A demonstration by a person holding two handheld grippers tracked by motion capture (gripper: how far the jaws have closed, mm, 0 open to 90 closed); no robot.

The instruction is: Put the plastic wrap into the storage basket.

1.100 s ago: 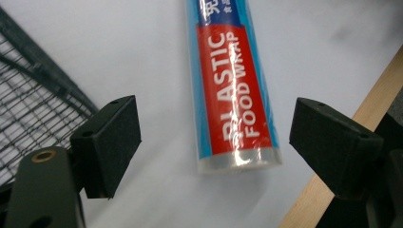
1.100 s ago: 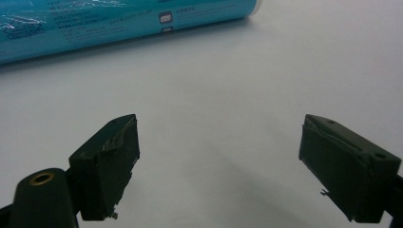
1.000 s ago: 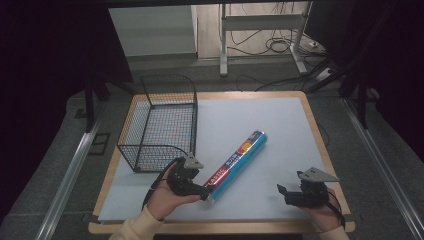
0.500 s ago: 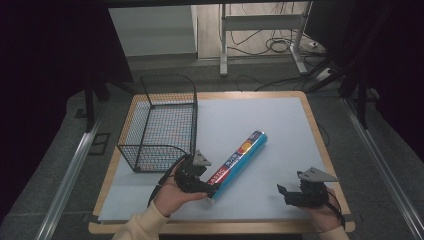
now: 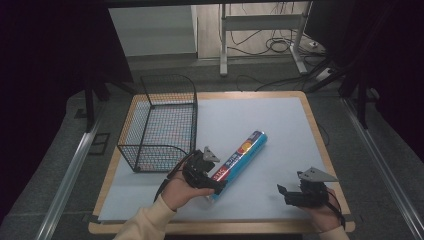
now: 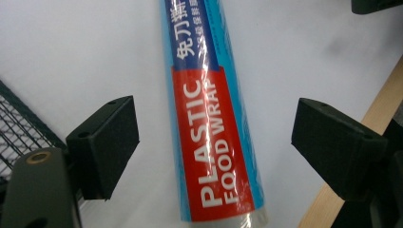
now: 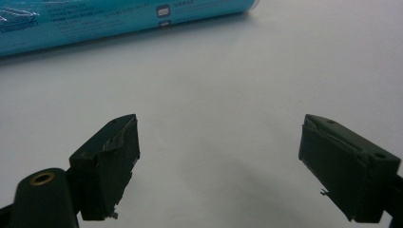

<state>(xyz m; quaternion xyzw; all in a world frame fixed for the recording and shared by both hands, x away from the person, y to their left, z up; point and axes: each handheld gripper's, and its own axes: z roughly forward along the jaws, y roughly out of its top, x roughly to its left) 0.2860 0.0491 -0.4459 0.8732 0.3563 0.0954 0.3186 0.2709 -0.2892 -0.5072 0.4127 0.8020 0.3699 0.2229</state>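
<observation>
A roll of plastic food wrap [image 5: 241, 159] lies flat on the pale blue surface [image 5: 260, 120], and everything else is placed here in relation to it. The roll runs diagonally: its far end points away from the person and toward the right, and its near end, with a red label band reading "PLASTIC FOOD WRAP", points back toward the person's left hand [image 5: 177, 192].

The left gripper [image 5: 214, 181] sits at the near end of the roll. In the left gripper view its jaws stand wide apart, one on each side of the red band of the roll [image 6: 216, 142], with clear gaps between the pads and the wrapper, so nothing is clamped. Whether the gripper is over the roll or level with it cannot be told.

A black wire basket [image 5: 162, 122] stands on the surface just left of the roll, its near corner close to the left gripper; a strip of its mesh [image 6: 21, 128] shows at the left edge of the left gripper view.

The right gripper [image 5: 286, 195] is well apart from the roll, to its right and nearer the person, held by the right hand [image 5: 322, 212] near the wooden front edge of the surface. In the right gripper view its jaws are spread wide over bare surface [image 7: 228, 118], and the blue side of the roll [image 7: 119, 19] crosses the top of the picture beyond them.
</observation>
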